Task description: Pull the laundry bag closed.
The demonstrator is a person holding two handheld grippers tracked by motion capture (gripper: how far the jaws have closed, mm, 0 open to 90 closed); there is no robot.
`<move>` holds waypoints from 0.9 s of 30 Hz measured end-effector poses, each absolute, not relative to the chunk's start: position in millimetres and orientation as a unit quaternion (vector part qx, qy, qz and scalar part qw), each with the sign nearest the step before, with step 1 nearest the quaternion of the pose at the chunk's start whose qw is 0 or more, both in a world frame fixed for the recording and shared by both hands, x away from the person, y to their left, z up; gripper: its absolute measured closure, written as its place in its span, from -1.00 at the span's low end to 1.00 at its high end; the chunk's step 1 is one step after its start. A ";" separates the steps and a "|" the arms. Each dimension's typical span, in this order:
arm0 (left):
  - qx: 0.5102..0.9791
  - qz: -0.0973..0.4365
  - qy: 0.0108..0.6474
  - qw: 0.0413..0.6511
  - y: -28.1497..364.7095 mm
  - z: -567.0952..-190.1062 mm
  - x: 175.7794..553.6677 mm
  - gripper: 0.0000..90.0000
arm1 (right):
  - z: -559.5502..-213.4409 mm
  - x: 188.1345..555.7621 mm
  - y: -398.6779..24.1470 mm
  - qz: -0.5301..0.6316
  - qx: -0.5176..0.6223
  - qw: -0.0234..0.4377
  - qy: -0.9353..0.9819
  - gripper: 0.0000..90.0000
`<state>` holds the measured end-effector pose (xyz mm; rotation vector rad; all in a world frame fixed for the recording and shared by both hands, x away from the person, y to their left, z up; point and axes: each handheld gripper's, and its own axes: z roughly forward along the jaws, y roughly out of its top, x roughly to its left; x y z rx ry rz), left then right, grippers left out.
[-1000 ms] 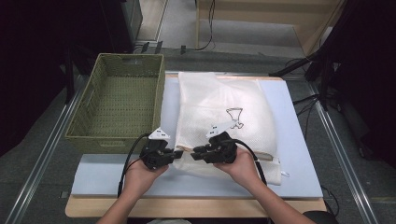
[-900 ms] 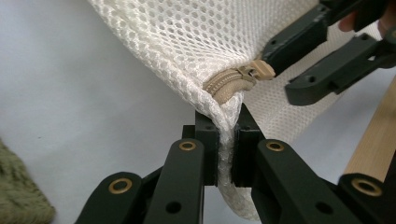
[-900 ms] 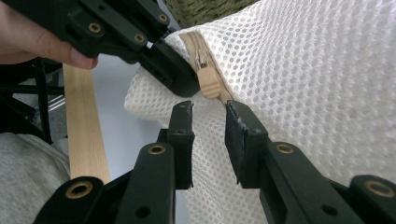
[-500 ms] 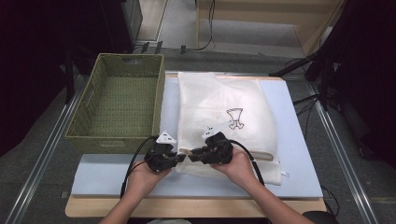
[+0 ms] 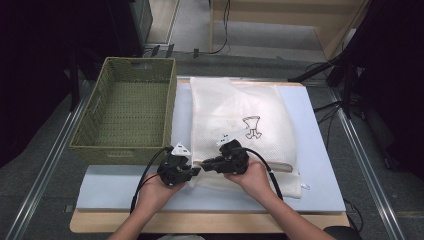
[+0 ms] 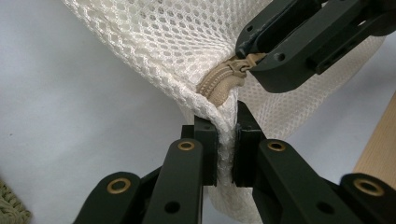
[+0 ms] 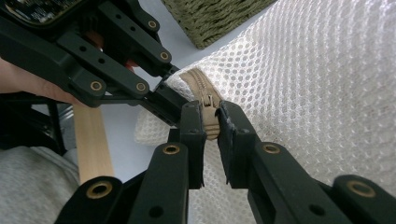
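One white mesh laundry bag (image 5: 240,130) is spread flat on the pale blue surface (image 5: 320,150), just beside a woven green basket (image 5: 127,112) that stands to its left. A small dark drawing (image 5: 251,126) is printed on the bag's top. Along the bag's near edge runs one beige zipper (image 6: 223,81), and the work is gathered at its left end, at the bag's near left corner.

That corner is clamped by the left claw (image 6: 227,154): in the left gripper view its two jaws are seen pressed together on a fold of mesh just below the end of the zipper. The corner is judged to be held so that the bag is anchored and the zipper kept taut while it is pulled.

The zipper pull (image 7: 211,108) is caught by the right claw (image 7: 211,122), which comes in from the opposite side so that the two claws nearly meet tip to tip. Its jaws have just been closing, and in the right gripper view the beige tab is seen lying between the pads, which appear to rest against it; a firm hold cannot quite be confirmed. The grip is judged to be taken for drawing the slider along the bag's near edge.

Counted: one bag, one zipper, one basket, two claws, each carried in one hand (image 5: 160,186). What, if anything, lies inside the bag cannot be told. The basket holds nothing that can be seen.
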<state>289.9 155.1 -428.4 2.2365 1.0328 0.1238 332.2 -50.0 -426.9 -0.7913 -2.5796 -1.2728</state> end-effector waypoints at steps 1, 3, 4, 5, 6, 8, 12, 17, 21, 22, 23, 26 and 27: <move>0.854 0.047 0.397 0.332 155.2 -428.4 289.9 0.87 | -426.6 331.6 -49.7 -0.426 -0.265 0.078 -0.861 0.83; 0.855 0.044 0.396 0.331 156.5 -428.3 290.3 0.87 | -425.1 330.6 -49.8 -0.429 -0.264 0.076 -0.861 0.84; 0.855 0.045 0.398 0.331 156.4 -428.6 290.4 0.87 | -424.3 330.1 -49.8 -0.435 -0.264 0.076 -0.858 0.84; 0.855 0.047 0.398 0.329 156.4 -429.1 290.5 0.87 | -423.2 330.0 -50.1 -0.437 -0.267 0.081 -0.855 0.84; 0.855 0.046 0.398 0.329 156.3 -429.6 290.8 0.87 | -422.8 330.5 -50.7 -0.442 -0.270 0.087 -0.851 0.84; 0.855 0.045 0.399 0.329 155.9 -430.2 291.0 0.87 | -422.9 331.7 -51.9 -0.445 -0.273 0.093 -0.848 0.83; 0.854 0.040 0.400 0.330 153.0 -429.4 290.0 0.87 | -423.0 332.1 -52.4 -0.436 -0.286 0.066 -0.850 0.83; 0.854 0.037 0.400 0.330 154.7 -429.9 290.6 0.86 | -425.1 332.1 -50.8 -0.427 -0.283 0.071 -0.856 0.84; 0.850 0.033 0.404 0.336 155.9 -429.3 290.9 0.86 | -425.7 332.9 -50.4 -0.432 -0.283 0.077 -0.853 0.81; 0.850 0.032 0.404 0.337 156.2 -429.0 290.9 0.87 | -426.9 334.2 -50.4 -0.433 -0.282 0.080 -0.852 0.81; 0.849 0.030 0.405 0.339 156.5 -428.5 290.9 0.87 | -427.8 335.0 -50.4 -0.433 -0.284 0.084 -0.851 0.80; 0.847 0.030 0.405 0.343 156.3 -427.5 290.3 0.87 | -430.4 336.7 -48.5 -0.435 -0.286 0.091 -0.849 0.78; 0.847 0.031 0.405 0.342 156.3 -427.7 290.2 0.87 | -431.4 337.1 -47.8 -0.435 -0.286 0.092 -0.849 0.80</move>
